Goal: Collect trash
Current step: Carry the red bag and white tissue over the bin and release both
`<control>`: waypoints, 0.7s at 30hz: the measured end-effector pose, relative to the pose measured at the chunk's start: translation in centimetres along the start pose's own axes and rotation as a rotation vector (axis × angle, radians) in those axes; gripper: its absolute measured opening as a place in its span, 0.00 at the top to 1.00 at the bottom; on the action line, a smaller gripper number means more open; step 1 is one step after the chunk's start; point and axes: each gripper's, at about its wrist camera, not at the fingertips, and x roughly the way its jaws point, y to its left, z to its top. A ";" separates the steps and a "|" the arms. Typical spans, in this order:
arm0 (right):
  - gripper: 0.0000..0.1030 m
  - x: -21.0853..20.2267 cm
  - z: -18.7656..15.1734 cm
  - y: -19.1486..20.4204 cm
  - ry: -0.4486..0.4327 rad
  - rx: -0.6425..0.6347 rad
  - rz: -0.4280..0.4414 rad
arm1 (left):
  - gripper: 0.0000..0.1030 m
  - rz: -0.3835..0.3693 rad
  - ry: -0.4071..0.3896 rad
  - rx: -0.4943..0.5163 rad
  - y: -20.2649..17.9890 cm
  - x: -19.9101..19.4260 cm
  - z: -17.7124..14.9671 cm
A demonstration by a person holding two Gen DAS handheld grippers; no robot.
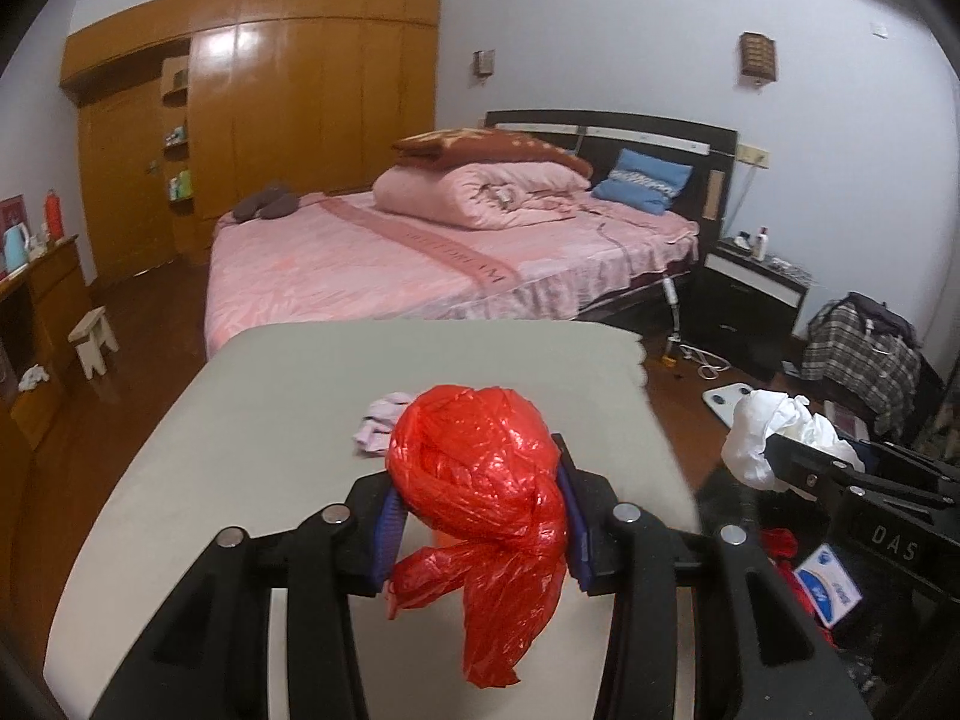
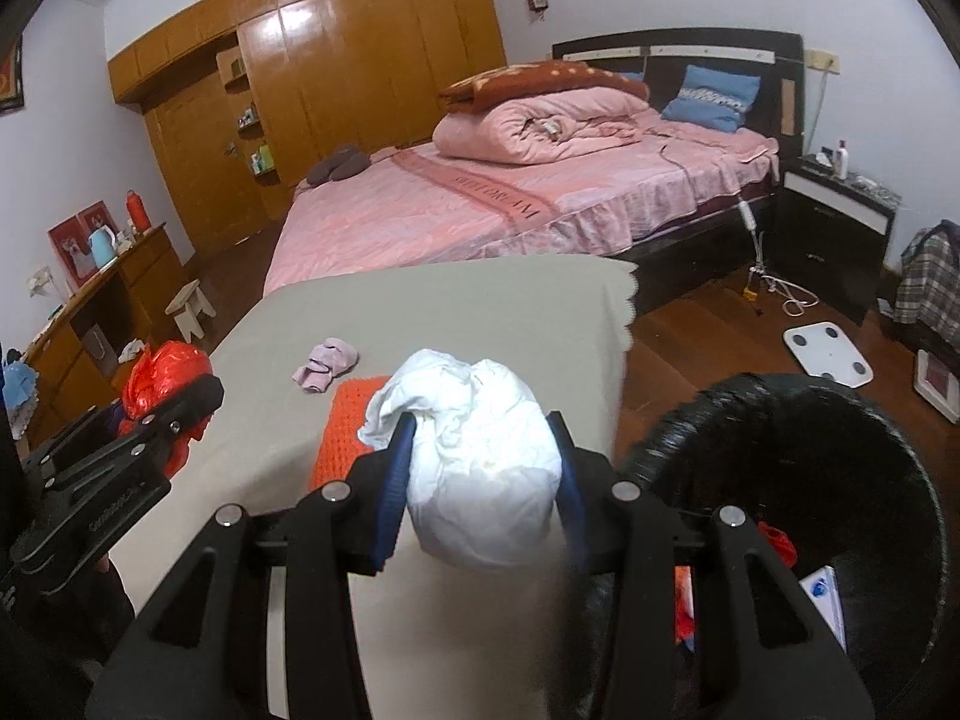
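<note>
Your left tool (image 1: pixel 480 516) is clamped on the red plastic bag (image 1: pixel 480 480), crumpled and feather-light, tail dangling below the pads; it looks slippery, so keep the bite on its bunched middle. Your right tool (image 2: pixel 480 480) squeezes the white wad (image 2: pixel 480 468), soft and compressible. Both hang above the grey surface (image 2: pixel 468 306). Beside you, the black bin (image 2: pixel 840 450) is half cut off, its contents barely readable.

left hand-held gripper (image 1: pixel 480 516) clamps a crumpled red plastic bag (image 1: pixel 480 480) above grey table (image 1: pixel 240 420).
</note>
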 end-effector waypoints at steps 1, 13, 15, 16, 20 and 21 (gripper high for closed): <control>0.60 -0.9 -0.2 -0.4 -0.010 0.003 -0.008 | 0.58 -0.011 -0.006 0.008 -0.6 -0.4 0.0; 0.60 -7.5 -2.1 -5.0 -0.081 0.058 -0.103 | 0.58 -0.142 -0.051 0.076 -7.2 -4.1 -0.2; 0.60 -8.3 -2.6 -6.0 -0.085 0.070 -0.123 | 0.58 -0.166 -0.056 0.091 -8.3 -4.5 -0.4; 0.60 -8.5 -2.8 -6.3 -0.086 0.075 -0.131 | 0.58 -0.173 -0.057 0.096 -8.7 -4.6 -0.5; 0.60 -9.7 -3.9 -8.3 -0.092 0.108 -0.172 | 0.58 -0.207 -0.059 0.113 -10.3 -5.0 -1.0; 0.59 -9.8 -4.1 -8.6 -0.092 0.114 -0.181 | 0.58 -0.216 -0.058 0.119 -10.7 -5.0 -1.0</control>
